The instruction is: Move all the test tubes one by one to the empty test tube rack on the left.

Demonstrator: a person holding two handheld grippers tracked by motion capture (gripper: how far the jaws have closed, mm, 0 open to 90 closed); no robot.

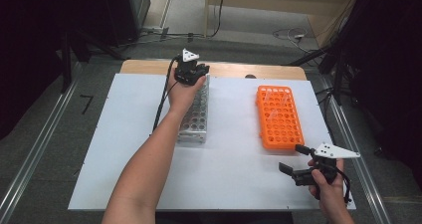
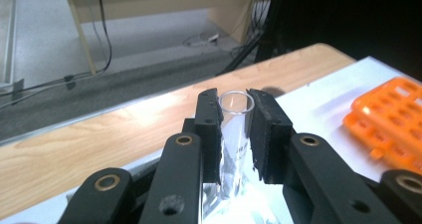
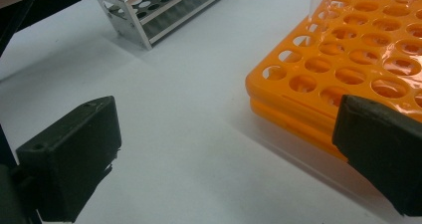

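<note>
L gripper [image 2: 234, 134] is clamped on a clear glass tube [image 2: 235, 115], pads just below the rim, at the far end of the metal rack [image 1: 195, 115]. Tube stands upright over the rack; can't tell if its bottom is still in a hole. R gripper [image 1: 294, 160] hangs near the table's front edge w/ jaws wide apart, nothing between them, just beside the near corner of the orange rack [image 1: 279, 117].

Handling, as I judge it: tube is light, stiff, smooth and breakable, so it'll slip if held loose and crack if squeezed hard. Grip near the top looks right; keep it vertical so it doesn't bind in the hole.

Around: 2 racks on the white table [image 1: 229, 184], well apart w/ bare surface between. A few clear tubes [image 1: 283, 95] stand at the orange rack's far end; approach from above to avoid knocking them.
</note>
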